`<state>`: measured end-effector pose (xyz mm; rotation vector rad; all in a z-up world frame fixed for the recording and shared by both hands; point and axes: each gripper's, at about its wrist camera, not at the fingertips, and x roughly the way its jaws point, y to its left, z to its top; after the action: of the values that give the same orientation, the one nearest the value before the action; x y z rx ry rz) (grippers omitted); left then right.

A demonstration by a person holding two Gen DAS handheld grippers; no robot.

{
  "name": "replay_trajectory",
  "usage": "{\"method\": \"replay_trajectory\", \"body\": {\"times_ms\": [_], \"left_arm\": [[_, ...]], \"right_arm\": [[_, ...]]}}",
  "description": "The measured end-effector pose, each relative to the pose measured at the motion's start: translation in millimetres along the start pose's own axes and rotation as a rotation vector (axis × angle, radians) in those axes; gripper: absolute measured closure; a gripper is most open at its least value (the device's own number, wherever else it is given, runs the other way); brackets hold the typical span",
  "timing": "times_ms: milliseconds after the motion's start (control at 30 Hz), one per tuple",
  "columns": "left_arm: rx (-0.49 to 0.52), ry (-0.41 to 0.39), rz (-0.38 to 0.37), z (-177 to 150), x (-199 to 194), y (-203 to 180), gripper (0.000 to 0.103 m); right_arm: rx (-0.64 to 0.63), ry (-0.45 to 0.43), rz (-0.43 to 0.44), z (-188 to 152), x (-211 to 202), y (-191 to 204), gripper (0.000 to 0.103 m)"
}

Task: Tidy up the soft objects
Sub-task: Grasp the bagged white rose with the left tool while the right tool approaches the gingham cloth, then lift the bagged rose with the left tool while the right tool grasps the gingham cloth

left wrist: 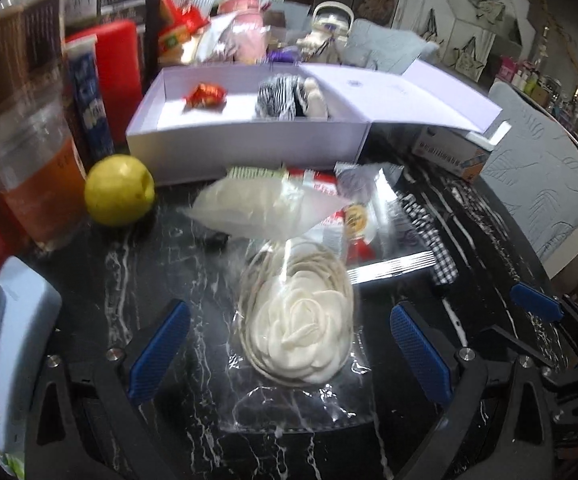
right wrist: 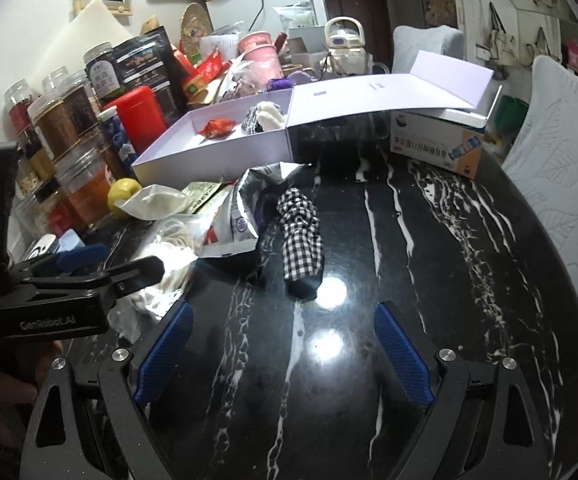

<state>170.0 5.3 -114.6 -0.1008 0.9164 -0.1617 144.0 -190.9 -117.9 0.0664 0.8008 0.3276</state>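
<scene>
The left gripper (left wrist: pixel 289 352) is wide open, with the white flower (left wrist: pixel 299 334) in its clear bag lying on the black counter (left wrist: pixel 149 260) between its blue fingers (left wrist: pixel 161 352), not touching them. The right gripper (right wrist: pixel 283 356) is wide open too and holds nothing. The checked cloth (right wrist: pixel 301 236) lies on the counter just ahead of it. Behind, the open white box (left wrist: pixel 245 136) holds a striped cloth (left wrist: pixel 275 98) and a red wrapper (left wrist: pixel 205 94). A yellow fruit (left wrist: pixel 119 189) sits near the box.

Right gripper (right wrist: pixel 283 354) spread wide above the black table (right wrist: pixel 429 240), checked cloth (right wrist: pixel 302 236) lying just ahead
</scene>
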Motion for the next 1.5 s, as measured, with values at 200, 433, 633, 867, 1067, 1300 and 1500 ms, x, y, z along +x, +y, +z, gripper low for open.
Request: {"method": "replay_trajectory", "body": {"times_ms": [200,433,633,867,1067,1300,1500], "left_arm": [[0.009,0.074,0.008,0.3,21.5,-4.5,0.001],[0.09,0.069,0.107,-1.4,30.0,-11.5,0.005],[0.12,0.03,0.072,-1.2,21.7,-12.9,0.046],[0.07,0.042,-0.031,-5.8,10.4,-7.4,0.047],[0.077,0.02,-0.093,-11.8,-6.3,-10.5,0.047],[0.054,0.0,-0.108,-15.1,-18.0,-6.2,0.047],[0.045,-0.016,-0.114,-22.6,-27.2,-4.3,0.047]], "right_arm": [[0.007,0.025,0.001,5.0,14.9,-5.1,0.01],[0.017,0.035,-0.003,11.7,24.9,-13.3,0.01],[-0.001,0.032,-0.033,21.4,30.6,-18.3,0.012],[-0.018,0.083,-0.057,29.0,48.4,-22.8,0.03],[-0.066,0.096,-0.037,36.4,58.8,-15.4,0.035],[-0.123,0.12,-0.056,44.9,76.4,-3.8,0.055],[-0.134,0.121,-0.097,38.7,68.0,-1.3,0.083]]}}
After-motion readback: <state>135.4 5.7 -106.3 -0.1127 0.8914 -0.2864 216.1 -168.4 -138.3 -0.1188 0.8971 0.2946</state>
